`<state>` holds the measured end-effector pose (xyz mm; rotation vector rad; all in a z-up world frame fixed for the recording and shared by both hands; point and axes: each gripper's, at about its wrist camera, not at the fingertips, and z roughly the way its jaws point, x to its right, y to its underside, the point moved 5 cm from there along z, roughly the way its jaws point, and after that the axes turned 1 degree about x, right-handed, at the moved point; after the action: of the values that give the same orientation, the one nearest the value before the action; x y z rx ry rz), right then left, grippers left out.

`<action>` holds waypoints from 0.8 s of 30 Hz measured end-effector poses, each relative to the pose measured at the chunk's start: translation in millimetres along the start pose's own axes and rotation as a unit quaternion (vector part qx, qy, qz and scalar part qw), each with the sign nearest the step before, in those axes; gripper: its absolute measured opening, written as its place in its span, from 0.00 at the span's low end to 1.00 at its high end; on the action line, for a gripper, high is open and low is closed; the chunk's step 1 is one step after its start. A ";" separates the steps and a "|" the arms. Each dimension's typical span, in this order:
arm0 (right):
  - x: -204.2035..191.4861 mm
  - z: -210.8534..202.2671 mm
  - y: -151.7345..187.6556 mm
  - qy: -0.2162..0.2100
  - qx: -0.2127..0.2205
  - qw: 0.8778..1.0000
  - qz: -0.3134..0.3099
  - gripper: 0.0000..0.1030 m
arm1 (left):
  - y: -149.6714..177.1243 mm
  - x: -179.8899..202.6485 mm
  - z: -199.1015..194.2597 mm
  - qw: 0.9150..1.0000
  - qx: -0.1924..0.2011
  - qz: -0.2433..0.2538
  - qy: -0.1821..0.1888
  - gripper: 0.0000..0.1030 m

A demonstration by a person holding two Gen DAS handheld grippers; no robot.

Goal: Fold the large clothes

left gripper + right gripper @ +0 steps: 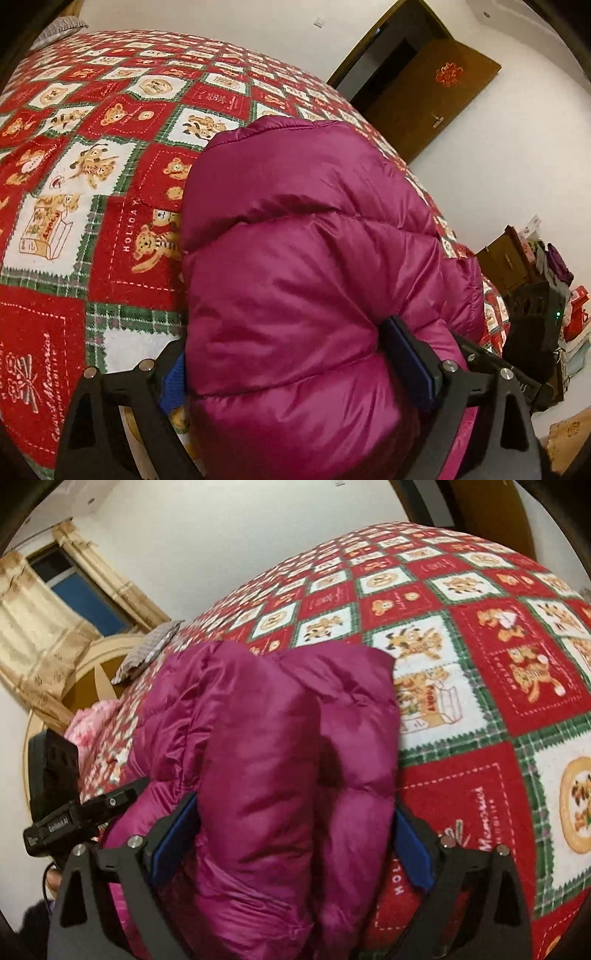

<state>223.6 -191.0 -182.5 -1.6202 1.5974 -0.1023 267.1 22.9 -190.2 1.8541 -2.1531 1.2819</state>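
A puffy magenta down jacket [295, 240] lies bunched in a thick fold on the bed's red teddy-bear blanket [92, 184]. My left gripper [288, 339] holds its near end: the jaws stand wide, the blue pads [410, 362] sunk into the padding on both sides. In the right wrist view the same jacket [266, 738] bulges up between the fingers of my right gripper [295, 801]. Its jaws also stand wide, and its blue pads [173, 845] press on the folded layers. The jacket's lower edge is hidden under both grippers.
The blanket [480, 664] stretches far beyond the jacket. A grey pillow [147, 650] and a pink cloth [88, 723] lie near the headboard, with a curtained window [66, 579] behind. A brown door [424, 92] stands open. Cluttered furniture [517, 258] stands past the bed's edge.
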 end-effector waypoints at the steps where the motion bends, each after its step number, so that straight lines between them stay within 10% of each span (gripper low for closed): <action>1: -2.7 2.2 -0.1 0.003 -0.004 1.000 -0.008 0.93 | 0.6 1.1 -0.6 1.000 0.001 0.004 -0.001 0.90; 13: -32.6 -16.5 24.1 0.021 -0.022 0.998 -0.049 0.43 | 31.2 42.6 -27.7 0.998 0.016 0.046 -0.026 0.75; 24: -22.0 -120.6 11.6 0.048 0.060 0.996 -0.044 0.35 | 18.1 180.0 -46.6 0.987 0.052 0.137 0.059 0.75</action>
<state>139.6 -229.3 -100.9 -1.6136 1.5593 -0.3204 177.4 -96.9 -78.4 1.5060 -2.3828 1.5370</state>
